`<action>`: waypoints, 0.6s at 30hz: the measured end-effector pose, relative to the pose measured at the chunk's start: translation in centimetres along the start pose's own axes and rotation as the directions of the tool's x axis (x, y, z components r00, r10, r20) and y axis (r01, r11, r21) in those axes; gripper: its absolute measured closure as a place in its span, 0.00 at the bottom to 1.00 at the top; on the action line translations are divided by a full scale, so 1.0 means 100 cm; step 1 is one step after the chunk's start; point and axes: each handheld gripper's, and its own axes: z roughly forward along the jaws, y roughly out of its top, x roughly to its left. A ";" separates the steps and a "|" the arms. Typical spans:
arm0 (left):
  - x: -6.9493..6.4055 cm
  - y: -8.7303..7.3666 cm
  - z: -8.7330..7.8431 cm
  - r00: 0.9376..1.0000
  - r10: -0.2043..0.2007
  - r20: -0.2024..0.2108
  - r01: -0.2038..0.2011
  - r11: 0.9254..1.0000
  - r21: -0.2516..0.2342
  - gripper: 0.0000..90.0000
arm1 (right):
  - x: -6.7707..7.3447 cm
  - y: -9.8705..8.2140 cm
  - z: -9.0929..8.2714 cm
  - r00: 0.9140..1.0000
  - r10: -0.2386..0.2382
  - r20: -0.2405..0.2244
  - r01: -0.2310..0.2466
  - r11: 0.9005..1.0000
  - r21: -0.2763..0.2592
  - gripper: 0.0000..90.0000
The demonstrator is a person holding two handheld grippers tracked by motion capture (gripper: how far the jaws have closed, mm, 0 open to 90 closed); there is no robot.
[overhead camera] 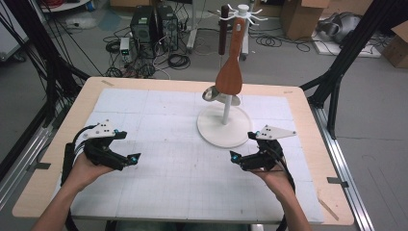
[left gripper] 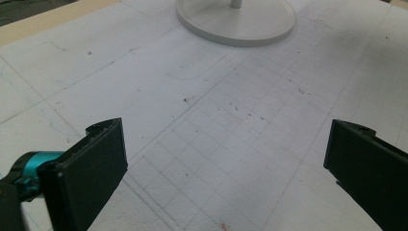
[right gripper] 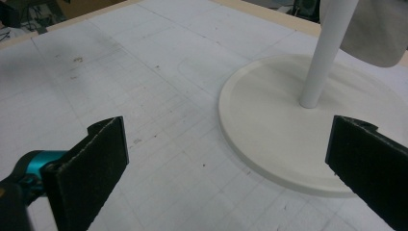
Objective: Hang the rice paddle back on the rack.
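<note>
A white utensil stand [overhead camera: 226, 103] with a round base [overhead camera: 211, 130] rises from the gridded white mat [overhead camera: 178, 163]. A brown wooden spatula [overhead camera: 230, 72] hangs from its top hooks, blade down, and a metal spoon or ladle [overhead camera: 210, 94] hangs beside it. My left gripper [overhead camera: 131, 138] rests open at the mat's left, jaws wide apart [left gripper: 226, 163] over bare mat, nothing between them. My right gripper [overhead camera: 242, 147] is open just in front of the base's right edge; its jaws [right gripper: 226, 159] frame the base [right gripper: 269, 120] and the pole [right gripper: 323, 53].
The mat covers a wooden table [overhead camera: 48, 159] with bare wood at the edges. Behind the table the floor holds computer towers [overhead camera: 154, 26], cables and cardboard boxes [overhead camera: 300, 14]. Black frame legs [overhead camera: 337, 72] stand at both sides.
</note>
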 end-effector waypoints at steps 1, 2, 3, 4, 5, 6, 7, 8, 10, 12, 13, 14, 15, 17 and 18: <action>0.000 0.000 0.000 1.000 -0.001 0.000 0.001 1.000 0.000 0.02 | 0.000 -0.002 -0.001 1.000 -0.006 0.004 0.006 1.000 -0.005 0.00; 0.000 0.000 0.000 1.000 -0.002 0.000 0.002 1.000 0.000 0.02 | 0.000 -0.002 -0.002 1.000 -0.003 0.004 0.003 1.000 -0.004 0.00; 0.000 0.000 0.000 1.000 -0.002 0.001 0.002 1.000 -0.001 0.02 | 0.001 -0.003 -0.004 1.000 -0.001 0.006 0.001 1.000 -0.006 0.00; 0.000 0.000 0.000 1.000 -0.002 0.002 0.002 1.000 -0.001 0.02 | 0.001 -0.005 -0.005 1.000 -0.001 0.010 0.001 1.000 -0.010 0.00; 0.000 0.000 0.000 1.000 -0.002 -0.001 0.002 1.000 -0.001 0.02 | 0.001 -0.006 -0.006 1.000 0.003 0.008 -0.003 1.000 -0.011 0.00; 0.000 0.000 0.000 1.000 -0.001 0.000 0.001 1.000 -0.001 0.02 | 0.001 -0.007 -0.007 1.000 0.001 0.009 -0.001 1.000 -0.011 0.00; 0.000 0.000 -0.001 1.000 -0.005 -0.001 0.005 1.000 -0.005 0.02 | 0.002 -0.008 -0.008 1.000 0.001 0.011 -0.001 1.000 -0.011 0.00; 0.000 -0.001 -0.001 1.000 -0.008 -0.002 0.008 1.000 -0.008 0.02 | 0.002 -0.009 -0.009 1.000 0.001 0.013 -0.001 1.000 -0.012 0.00; 0.000 -0.001 -0.001 1.000 -0.005 -0.002 0.005 1.000 -0.005 0.02 | 0.002 -0.012 -0.011 1.000 0.013 0.010 -0.013 1.000 -0.011 0.00; 0.001 -0.001 -0.001 1.000 -0.008 -0.003 0.008 1.000 -0.005 0.02 | 0.002 -0.014 -0.012 1.000 0.015 0.014 -0.015 1.000 -0.014 0.00; 0.001 -0.001 -0.001 1.000 -0.009 -0.002 0.009 1.000 -0.006 0.02 | 0.002 -0.015 -0.013 1.000 0.013 0.016 -0.013 1.000 -0.015 0.00; 0.001 -0.001 -0.001 1.000 -0.009 -0.002 0.009 1.000 -0.006 0.02 | 0.002 -0.016 -0.014 1.000 0.015 0.017 -0.015 1.000 -0.014 0.00; 0.001 -0.001 -0.001 1.000 -0.006 -0.004 0.006 1.000 -0.004 0.02 | 0.002 -0.017 -0.015 1.000 0.021 0.019 -0.021 1.000 -0.014 0.00; 0.001 -0.002 -0.001 1.000 -0.004 -0.005 0.004 1.000 -0.003 0.02 | 0.001 -0.020 -0.016 0.999 0.024 0.021 -0.024 1.000 -0.014 0.00; 0.001 -0.002 -0.001 1.000 -0.004 -0.003 0.004 1.000 -0.003 0.02 | 0.001 -0.021 -0.017 0.999 0.027 0.022 -0.027 1.000 -0.015 0.00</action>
